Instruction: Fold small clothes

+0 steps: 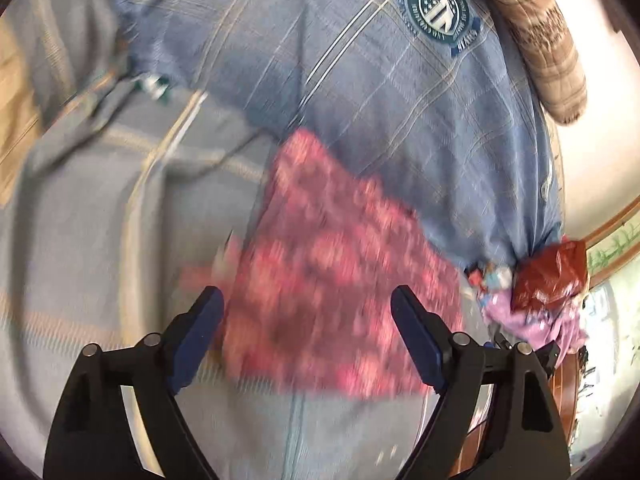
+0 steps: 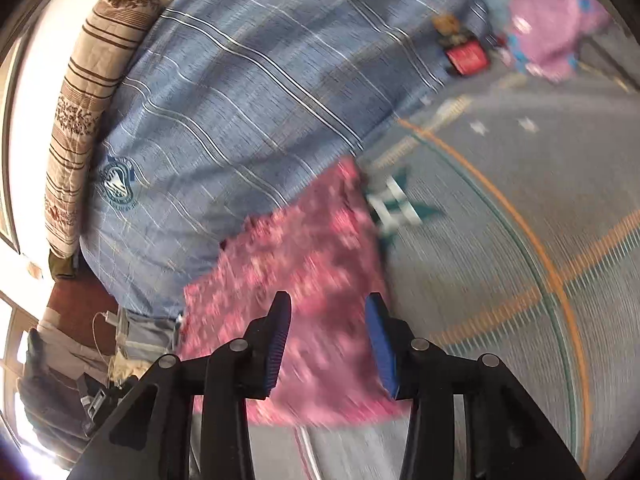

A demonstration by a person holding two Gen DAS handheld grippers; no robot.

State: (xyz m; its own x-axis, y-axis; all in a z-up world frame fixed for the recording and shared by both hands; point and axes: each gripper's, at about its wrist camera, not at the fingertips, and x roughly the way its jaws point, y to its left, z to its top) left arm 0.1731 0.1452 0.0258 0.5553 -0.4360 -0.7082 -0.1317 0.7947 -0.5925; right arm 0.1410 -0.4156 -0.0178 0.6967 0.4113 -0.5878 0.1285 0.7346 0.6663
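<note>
A small pink and red patterned garment (image 1: pixel 340 280) lies flat on the grey bed cover, blurred by motion. My left gripper (image 1: pixel 308 300) hovers above its near part with the jaws wide apart and nothing between the blue pads (image 1: pixel 416 336). In the right wrist view the same garment (image 2: pixel 296 272) lies against the edge of the blue quilt. My right gripper (image 2: pixel 328 308) stands over its near right part, jaws partly apart; the pads (image 2: pixel 380 340) press on nothing.
A bulky blue striped quilt (image 1: pixel 360 100) with a round green emblem fills the far side. A beige striped pillow (image 2: pixel 84 112) rests along it. A lilac cloth (image 1: pixel 532 320) and a dark red bag (image 1: pixel 552 276) lie at the quilt's end. The grey bed cover (image 2: pixel 500 240) stretches right.
</note>
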